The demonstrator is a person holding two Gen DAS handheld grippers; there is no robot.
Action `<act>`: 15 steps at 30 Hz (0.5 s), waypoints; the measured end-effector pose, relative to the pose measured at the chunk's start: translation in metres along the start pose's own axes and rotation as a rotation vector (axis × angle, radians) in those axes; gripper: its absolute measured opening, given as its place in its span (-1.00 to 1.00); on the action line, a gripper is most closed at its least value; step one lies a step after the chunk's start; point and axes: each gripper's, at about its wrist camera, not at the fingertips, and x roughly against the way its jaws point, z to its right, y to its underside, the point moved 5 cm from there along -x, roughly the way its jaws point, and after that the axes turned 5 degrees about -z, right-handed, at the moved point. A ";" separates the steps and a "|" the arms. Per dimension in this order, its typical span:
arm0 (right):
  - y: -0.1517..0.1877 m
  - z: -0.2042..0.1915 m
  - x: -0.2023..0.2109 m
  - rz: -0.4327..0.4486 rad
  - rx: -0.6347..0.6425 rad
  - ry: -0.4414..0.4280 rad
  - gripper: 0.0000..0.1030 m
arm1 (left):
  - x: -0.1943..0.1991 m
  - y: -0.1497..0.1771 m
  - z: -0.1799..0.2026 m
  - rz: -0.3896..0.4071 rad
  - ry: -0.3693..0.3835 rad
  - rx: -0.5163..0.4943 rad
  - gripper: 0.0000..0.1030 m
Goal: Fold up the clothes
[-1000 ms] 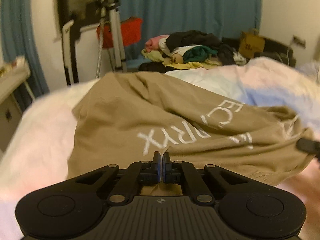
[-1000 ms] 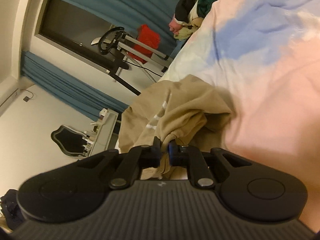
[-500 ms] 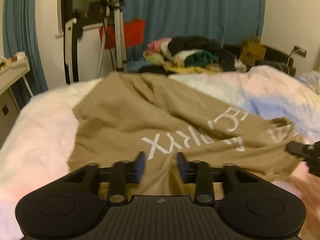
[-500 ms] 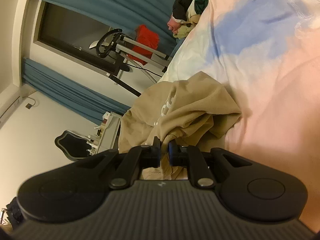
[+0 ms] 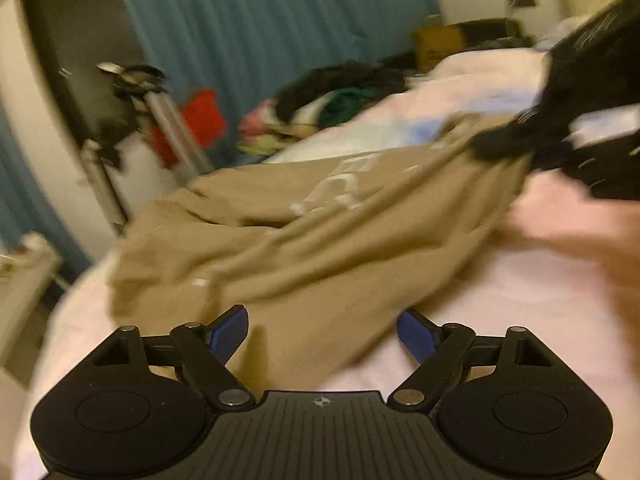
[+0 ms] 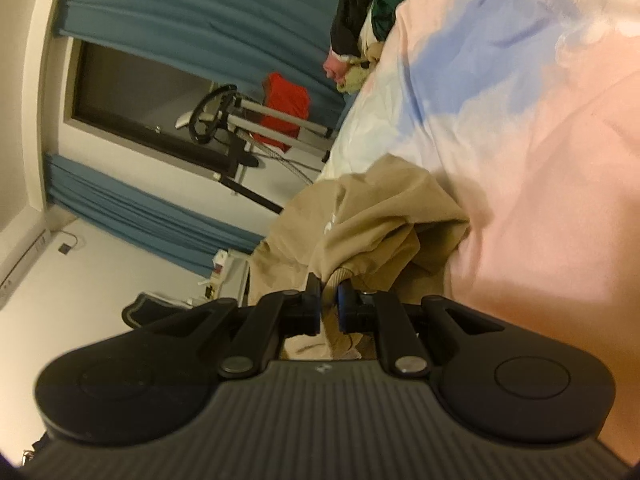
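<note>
Two grippers worked the shirt (image 5: 320, 240): right gripper (image 6: 329, 300) clenched its cuff, left gripper (image 5: 322, 332) was opening, empty; regrasping the near hem looked wise.

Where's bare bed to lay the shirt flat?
Free: pink sheet right of the tan shirt, and a pale strip along its left edge. Crowded: clothes pile at the far end.

Background clutter, bedroom
Blue curtains (image 5: 260, 32) behind; red bag (image 6: 286, 106) by a metal stand (image 6: 256, 120); cardboard box (image 5: 438, 42) far right; pastel bedsheet (image 6: 540, 140).
</note>
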 end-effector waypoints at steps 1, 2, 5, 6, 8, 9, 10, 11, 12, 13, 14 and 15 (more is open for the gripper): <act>-0.001 -0.001 0.002 0.016 -0.002 -0.010 -0.78 | -0.002 0.001 -0.002 0.010 -0.060 0.009 0.63; -0.002 -0.002 0.005 0.032 -0.006 -0.020 -0.78 | 0.000 0.001 -0.004 0.016 -0.085 0.010 0.63; -0.008 -0.004 0.011 0.070 -0.019 -0.043 -0.78 | 0.009 0.002 -0.011 0.038 -0.138 0.008 0.68; -0.009 -0.004 0.012 0.079 -0.017 -0.038 -0.78 | 0.014 0.002 -0.013 0.053 -0.159 0.007 0.69; -0.011 -0.003 0.013 0.094 -0.012 -0.026 -0.78 | 0.026 0.000 -0.020 0.089 -0.192 0.018 0.74; -0.012 -0.002 0.012 0.095 -0.009 -0.008 -0.79 | 0.034 -0.002 -0.024 0.113 -0.204 0.032 0.75; -0.013 -0.001 0.011 0.095 -0.005 0.009 -0.79 | 0.042 -0.004 -0.029 0.136 -0.217 0.047 0.78; -0.013 0.000 0.011 0.094 0.002 0.030 -0.79 | 0.052 -0.007 -0.034 0.166 -0.236 0.071 0.83; -0.012 0.000 0.009 0.090 0.023 0.061 -0.79 | 0.062 -0.009 -0.040 0.195 -0.256 0.101 0.86; -0.012 0.000 0.008 0.087 0.036 0.077 -0.78 | 0.071 -0.010 -0.046 0.216 -0.276 0.132 0.89; -0.011 0.000 0.007 0.083 0.047 0.092 -0.78 | 0.080 -0.011 -0.051 0.234 -0.297 0.163 0.89; -0.011 0.000 0.006 0.079 0.054 0.100 -0.77 | 0.086 -0.014 -0.055 0.241 -0.312 0.180 0.90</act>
